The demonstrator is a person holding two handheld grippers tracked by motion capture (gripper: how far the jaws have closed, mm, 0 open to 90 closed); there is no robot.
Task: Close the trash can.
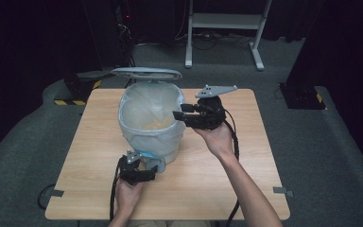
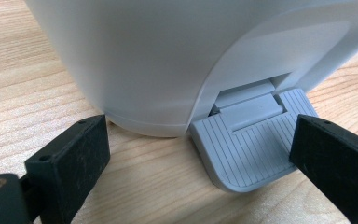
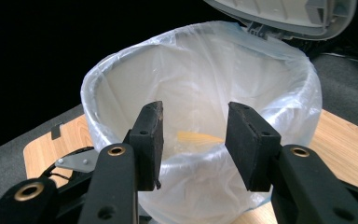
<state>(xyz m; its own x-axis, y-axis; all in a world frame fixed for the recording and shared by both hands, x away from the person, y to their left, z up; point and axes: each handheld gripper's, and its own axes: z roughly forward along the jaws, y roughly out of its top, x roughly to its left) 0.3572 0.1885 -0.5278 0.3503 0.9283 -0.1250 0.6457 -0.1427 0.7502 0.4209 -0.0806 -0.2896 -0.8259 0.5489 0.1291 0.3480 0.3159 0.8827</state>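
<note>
A white pedal bin (image 1: 146, 142) with a clear bag liner stands on the wooden table, and its lid (image 1: 146, 73) is raised at the back. Something yellow (image 1: 153, 125) lies at the bottom of the liner, seen between my jaws in the right gripper view (image 3: 198, 137). My right gripper (image 1: 177, 115) hovers at the bin's right rim (image 3: 289, 93), pointing across the opening, open with nothing between its fingers (image 3: 193, 140). My left gripper (image 1: 139, 172) is low at the bin's front, open. Its jaws straddle the grey ribbed pedal (image 2: 247, 149), the right one over the pedal's edge.
The table (image 1: 217, 179) has bare wood to the left, right and front of the bin. A white metal frame (image 1: 224, 21) stands on the floor behind. Black floor mounts with yellow stripes (image 1: 73, 101) and a dark box (image 1: 302, 97) flank the table's far corners.
</note>
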